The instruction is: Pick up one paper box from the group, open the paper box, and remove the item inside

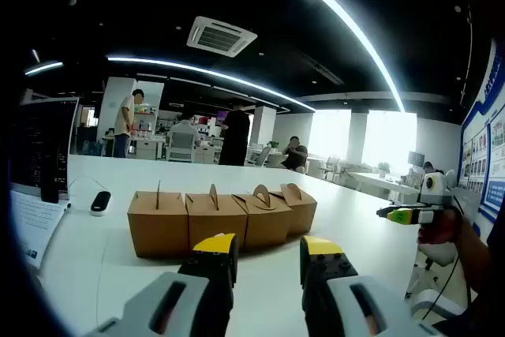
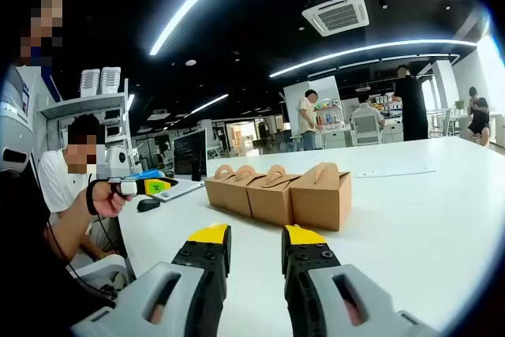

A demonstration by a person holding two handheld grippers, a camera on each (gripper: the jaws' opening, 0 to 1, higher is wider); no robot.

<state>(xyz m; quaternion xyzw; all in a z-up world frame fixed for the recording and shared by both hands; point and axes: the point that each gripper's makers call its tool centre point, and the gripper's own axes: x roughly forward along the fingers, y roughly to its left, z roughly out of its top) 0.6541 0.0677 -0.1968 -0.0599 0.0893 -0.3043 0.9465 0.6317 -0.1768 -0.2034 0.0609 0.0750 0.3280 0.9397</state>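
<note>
Four paper boxes (image 1: 221, 219) are sitting in a touching row mid-tabletop (image 1: 355, 219), untouched. Left hand-held gripper (image 1: 268, 249) and right hand-held gripper (image 2: 256, 236) are both hovering short of them, jaws parted and empty, likely lining up a pick.

Long light strips (image 1: 347, 21) are glowing across a dark ceiling beside an air vent (image 1: 221, 36). Daylight is pouring through tall windows (image 1: 359, 136) behind white pillars (image 1: 263, 124). A broad white surface (image 2: 442, 211) is stretching toward distant desks, where people are standing and sitting.
</note>
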